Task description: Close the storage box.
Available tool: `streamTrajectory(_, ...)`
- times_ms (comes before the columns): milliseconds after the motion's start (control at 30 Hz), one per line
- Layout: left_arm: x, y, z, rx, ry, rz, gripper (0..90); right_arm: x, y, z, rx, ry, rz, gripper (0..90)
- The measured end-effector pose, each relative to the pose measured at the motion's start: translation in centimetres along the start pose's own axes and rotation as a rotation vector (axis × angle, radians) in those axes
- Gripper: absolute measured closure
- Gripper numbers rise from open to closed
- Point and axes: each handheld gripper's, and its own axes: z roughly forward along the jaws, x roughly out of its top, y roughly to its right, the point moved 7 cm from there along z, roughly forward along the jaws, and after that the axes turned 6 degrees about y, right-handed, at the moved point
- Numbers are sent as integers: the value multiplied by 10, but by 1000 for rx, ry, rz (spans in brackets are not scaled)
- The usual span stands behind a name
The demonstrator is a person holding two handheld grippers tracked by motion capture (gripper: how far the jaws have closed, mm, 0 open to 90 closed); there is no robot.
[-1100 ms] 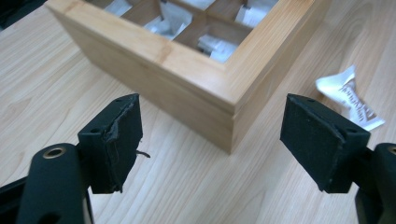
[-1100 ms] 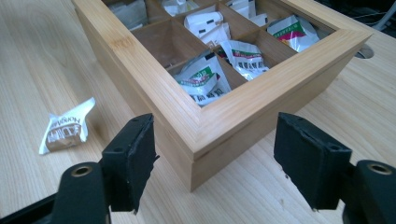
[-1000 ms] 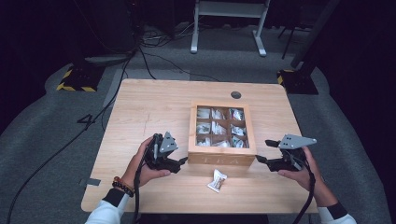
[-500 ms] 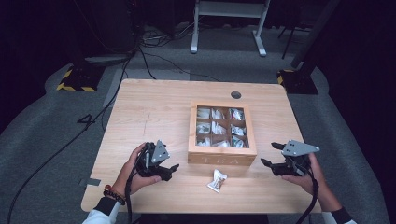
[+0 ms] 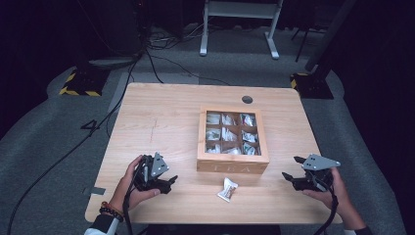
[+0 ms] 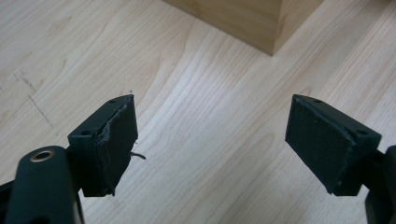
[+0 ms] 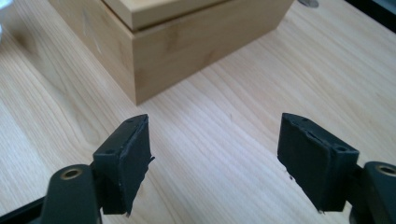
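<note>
Wooden table (image 5: 161,112) carrying everything, pale grain, round grommet hole (image 5: 247,99) beyond the far side of the box. Wooden tea box (image 5: 233,139) as the landmark, set right of the table's middle, lid with a glass pane closed over nine compartments of pale sachets; probably shut to keep the sorted packets in place. In the right gripper view, seam between lid and body (image 7: 140,28) visible at the near corner.

Left gripper (image 5: 169,182) near the box's front left corner, a little apart from it, held low over the tabletop by a hand (image 5: 131,186) with a beaded bracelet; jaws spread wide, nothing between them, bare wood beneath in the left gripper view (image 6: 210,140), box corner (image 6: 273,32) just ahead. Right gripper (image 5: 288,177) beyond the box's front right corner, likewise low and apart from it, jaws splayed with nothing held (image 7: 215,154).

Small wrapped tea packet (image 5: 227,189) lying loose on the table just in front of the box's front face, between the two grippers, closer to the left-to-centre of that face, untouched. Likely the item to go in: both tools flanking box and packet, wide apart and ready, suggesting lid to lift first, then packet to pick.
</note>
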Motion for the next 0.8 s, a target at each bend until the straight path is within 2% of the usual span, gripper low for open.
streamTrajectory(100, -10, 0, 0, -5, -14, 3, 170, -12, 3, -3, -9, -11, 35, 259)
streamTrajectory(167, -13, -1, 0, -7, -15, 5, 170, -14, 4, -3, -10, -13, 38, 259)
streamTrajectory(300, -20, -6, -1, 5, -22, -12, 170, -27, 7, -6, -22, -33, 70, 258)
streamTrajectory(367, -24, -9, -2, 25, -34, -22, 170, -30, 9, -6, -25, -34, 73, 257)
streamTrajectory(533, -37, -16, -5, 35, -50, -65, 171, -40, 12, -9, -23, -25, 130, 256)
streamTrajectory(633, -45, -18, -7, 33, -61, -76, 170, -47, 14, -10, -24, -26, 155, 254)
streamTrajectory(667, -47, -18, -7, 32, -64, -78, 170, -52, 16, -11, -19, -25, 178, 252)
streamTrajectory(700, -49, -19, -8, 34, -63, -80, 170, -52, 16, -11, -19, -25, 178, 252)
streamTrajectory(800, -54, -22, -11, 35, -52, -85, 170, -61, 19, -11, -17, -29, 219, 248)
